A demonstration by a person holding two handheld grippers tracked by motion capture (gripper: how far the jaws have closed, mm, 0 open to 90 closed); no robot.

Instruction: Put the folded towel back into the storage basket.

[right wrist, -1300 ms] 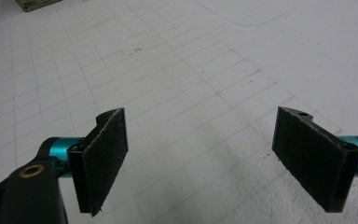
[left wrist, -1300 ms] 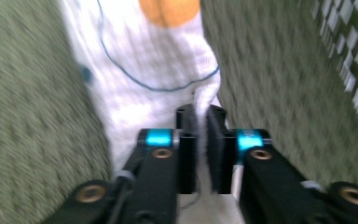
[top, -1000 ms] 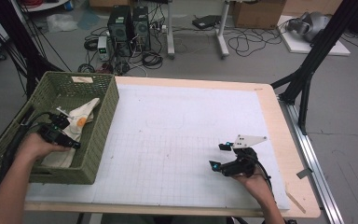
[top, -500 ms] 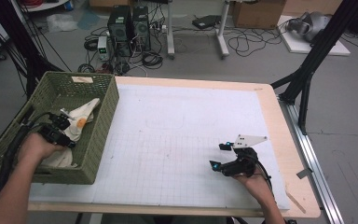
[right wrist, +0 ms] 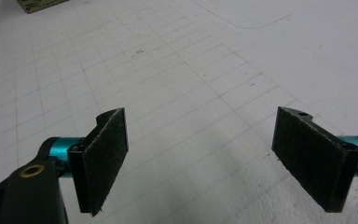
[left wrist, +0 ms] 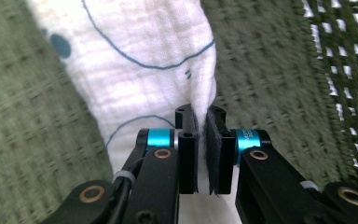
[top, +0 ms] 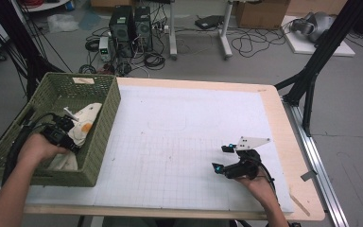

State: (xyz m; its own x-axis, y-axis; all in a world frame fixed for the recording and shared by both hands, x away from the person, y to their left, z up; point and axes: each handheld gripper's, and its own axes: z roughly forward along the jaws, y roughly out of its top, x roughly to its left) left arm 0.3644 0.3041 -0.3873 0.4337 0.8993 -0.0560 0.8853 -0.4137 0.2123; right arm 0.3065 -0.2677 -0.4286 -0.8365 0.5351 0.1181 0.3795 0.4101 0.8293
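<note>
left gripper (left wrist: 201, 154) newly clamped on cloth (left wrist: 154, 70)

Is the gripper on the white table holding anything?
No, the right hand-held gripper has its jaws wide apart, with just the bare gridded table between them.

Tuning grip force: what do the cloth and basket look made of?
Cloth: likely thin cotton gauze, matte, with a crinkled weave and printed blue lines; the left gripper has just closed on a fold of it. Basket: olive green, lattice walls, probably moulded plastic with a woven look.
</note>
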